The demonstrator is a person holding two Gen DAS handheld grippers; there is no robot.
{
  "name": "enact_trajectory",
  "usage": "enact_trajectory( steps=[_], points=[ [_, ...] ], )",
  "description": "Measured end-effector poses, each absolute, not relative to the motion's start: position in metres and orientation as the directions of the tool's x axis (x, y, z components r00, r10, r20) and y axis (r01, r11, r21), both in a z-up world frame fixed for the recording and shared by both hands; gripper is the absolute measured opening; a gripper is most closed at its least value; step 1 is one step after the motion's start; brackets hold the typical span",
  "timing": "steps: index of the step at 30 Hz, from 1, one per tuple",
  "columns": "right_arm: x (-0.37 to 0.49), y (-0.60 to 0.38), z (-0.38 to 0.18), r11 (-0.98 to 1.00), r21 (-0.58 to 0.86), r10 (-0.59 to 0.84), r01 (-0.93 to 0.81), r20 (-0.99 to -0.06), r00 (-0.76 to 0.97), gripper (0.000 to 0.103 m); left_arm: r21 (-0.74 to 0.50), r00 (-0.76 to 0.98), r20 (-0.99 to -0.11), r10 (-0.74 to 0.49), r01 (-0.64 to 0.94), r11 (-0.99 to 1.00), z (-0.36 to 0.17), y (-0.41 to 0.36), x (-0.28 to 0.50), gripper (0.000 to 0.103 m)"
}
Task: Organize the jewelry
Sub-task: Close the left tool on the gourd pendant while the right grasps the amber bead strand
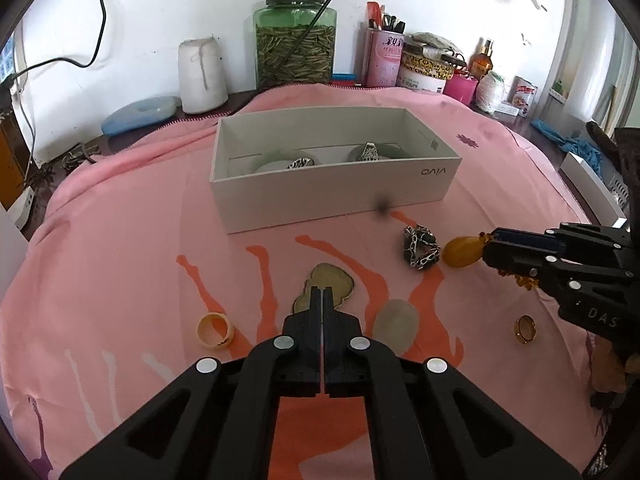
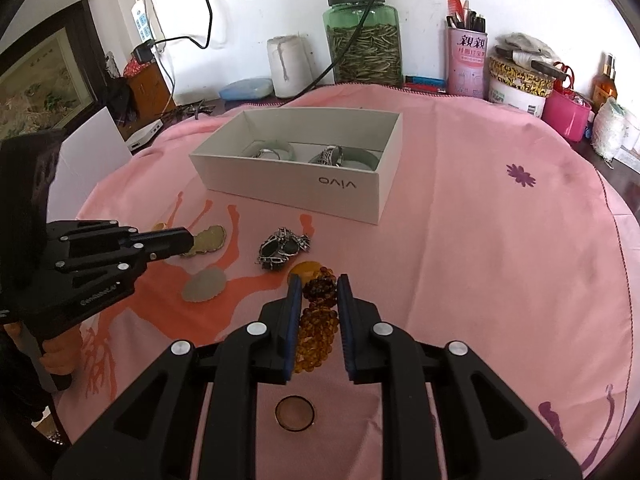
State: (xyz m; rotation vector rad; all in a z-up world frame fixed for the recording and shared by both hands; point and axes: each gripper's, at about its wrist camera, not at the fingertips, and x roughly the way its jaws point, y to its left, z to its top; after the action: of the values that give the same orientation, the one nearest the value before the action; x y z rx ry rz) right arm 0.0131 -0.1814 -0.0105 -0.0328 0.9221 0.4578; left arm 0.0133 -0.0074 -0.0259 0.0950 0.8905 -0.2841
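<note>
On the pink cloth my left gripper is shut, its tips down on a flat gold-rimmed pendant that shows on both sides of them. I see none of it pinched between them. From the right wrist, the left gripper meets the pendant at its left end. My right gripper is shut on a string of amber beads. An oval amber stone sticks out past the right gripper. The white box holds bangles and silver pieces.
Loose on the cloth lie a silver-black filigree piece, a pale oval stone, a cream band and a gold ring. A green jar, white cup and pink tin line the back.
</note>
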Motion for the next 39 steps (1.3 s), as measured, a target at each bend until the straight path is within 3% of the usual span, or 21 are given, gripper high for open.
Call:
enact_trajectory(
  steps=[1, 2, 4, 8, 9, 11, 16, 19, 25, 31, 33, 35, 39],
  points=[
    [0.013, -0.181, -0.011, 0.905, 0.163, 0.364, -0.394, -0.776, 0.515, 0.018, -0.027, 0.598, -0.776, -0.199, 0.283, 0.959, -0.026, -0.009, 0.013, 0.009],
    [0.013, -0.181, -0.011, 0.904, 0.165, 0.365, -0.394, -0.777, 0.513, 0.018, -0.018, 0.602, -0.775, -0.191, 0.281, 0.960, -0.026, -0.010, 0.014, 0.030],
    [0.013, -0.180, -0.012, 0.904, 0.165, 0.365, -0.394, -0.778, 0.511, 0.018, 0.029, 0.630, -0.762, -0.149, 0.264, 0.964, -0.026, -0.014, 0.016, 0.052],
    [0.013, -0.179, -0.013, 0.903, 0.162, 0.364, -0.397, -0.778, 0.511, 0.018, 0.085, 0.633, -0.764, -0.126, 0.292, 0.952, -0.030, -0.023, 0.021, 0.051],
    [0.013, -0.179, -0.013, 0.904, 0.162, 0.363, -0.396, -0.779, 0.511, 0.018, 0.091, 0.623, -0.773, -0.121, 0.298, 0.950, -0.034, -0.024, 0.023, 0.047],
    [0.013, -0.180, -0.013, 0.905, 0.164, 0.363, -0.393, -0.780, 0.509, 0.018, 0.055, 0.604, -0.781, -0.157, 0.317, 0.947, -0.035, -0.022, 0.025, 0.029],
    [0.014, -0.181, -0.013, 0.907, 0.167, 0.361, -0.388, -0.783, 0.506, 0.022, 0.030, 0.598, -0.782, -0.175, 0.318, 0.948, -0.034, -0.018, 0.020, 0.029],
    [0.014, -0.181, -0.014, 0.905, 0.170, 0.364, -0.389, -0.784, 0.504, 0.024, 0.002, 0.611, -0.768, -0.193, 0.303, 0.953, -0.026, -0.011, 0.018, 0.000],
    [0.015, -0.178, -0.019, 0.905, 0.155, 0.349, -0.395, -0.800, 0.488, 0.024, -0.047, 0.583, -0.782, -0.221, 0.297, 0.954, -0.028, -0.007, 0.023, 0.000],
    [0.015, -0.176, -0.022, 0.905, 0.148, 0.343, -0.399, -0.808, 0.479, 0.024, -0.030, 0.586, -0.782, -0.214, 0.308, 0.951, -0.026, -0.007, 0.021, 0.005],
    [0.015, -0.177, -0.021, 0.904, 0.148, 0.344, -0.400, -0.808, 0.479, 0.024, 0.003, 0.599, -0.778, -0.189, 0.305, 0.952, -0.027, -0.007, 0.017, 0.015],
    [0.015, -0.177, -0.021, 0.904, 0.149, 0.345, -0.401, -0.809, 0.476, 0.024, 0.009, 0.591, -0.788, -0.174, 0.293, 0.956, -0.029, -0.005, 0.014, 0.055],
    [0.014, -0.176, -0.022, 0.903, 0.149, 0.345, -0.404, -0.811, 0.472, 0.024, -0.016, 0.565, -0.802, -0.191, 0.300, 0.954, -0.033, -0.004, 0.007, 0.058]
  ],
)
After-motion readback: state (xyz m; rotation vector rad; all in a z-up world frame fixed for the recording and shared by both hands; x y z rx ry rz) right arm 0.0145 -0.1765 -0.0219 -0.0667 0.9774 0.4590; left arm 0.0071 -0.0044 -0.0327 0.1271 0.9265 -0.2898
